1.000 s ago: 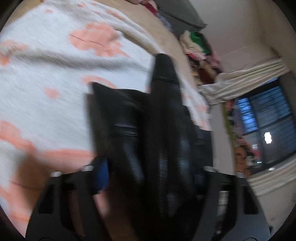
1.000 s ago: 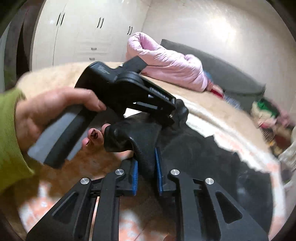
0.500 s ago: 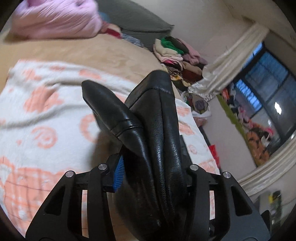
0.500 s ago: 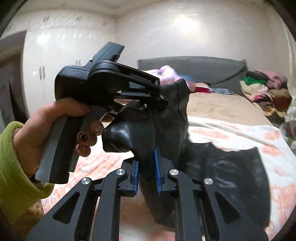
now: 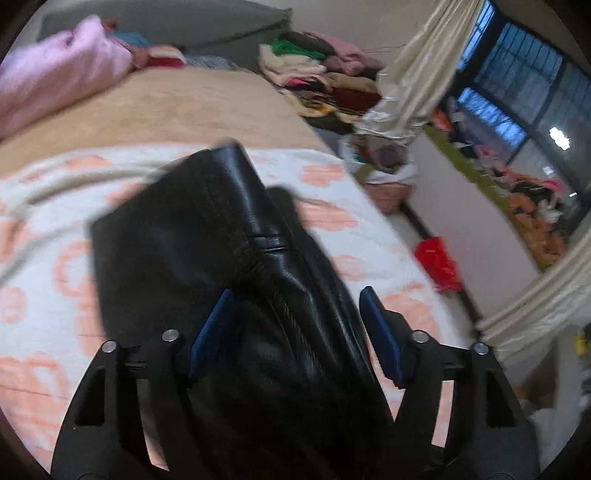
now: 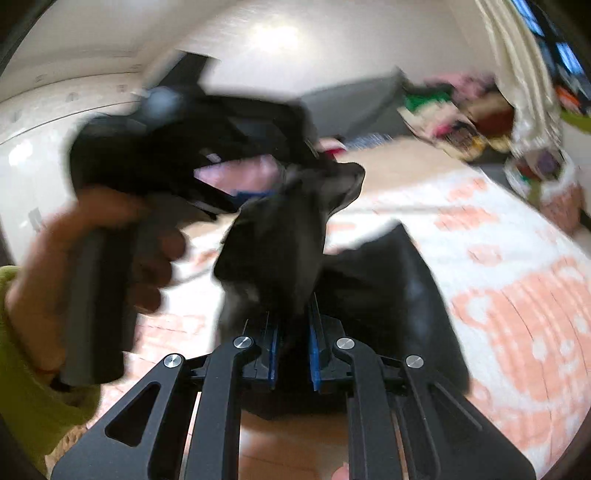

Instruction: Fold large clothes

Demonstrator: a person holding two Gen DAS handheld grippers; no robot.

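Observation:
A black leather garment (image 5: 229, 221) hangs lifted above a bed with a white, orange-patterned blanket (image 5: 55, 221). My left gripper (image 5: 295, 295) has its jaws opening. The garment's folded edge runs between the blue pads: the left pad (image 5: 210, 325) lies against it and the right pad (image 5: 380, 332) stands off it. In the right wrist view my right gripper (image 6: 293, 314) is shut on a bunched part of the garment (image 6: 280, 229), which rises in front of it. A hand (image 6: 110, 229) in a green sleeve holds the blurred left gripper just beyond.
A pink jacket (image 5: 55, 74) lies at the bed's head by a grey headboard (image 5: 166, 22). Piled clothes (image 5: 314, 66), a cream curtain (image 5: 413, 74) and a window (image 5: 517, 74) are to the right. A red bag (image 5: 439, 262) lies on the floor. White wardrobes (image 6: 37, 147) stand on the left.
Both grippers have risen and swung across the bed with the garment, rolling as they went. The left jaws gripped the leather half a second ago and now stand wide. The right stays clamped.

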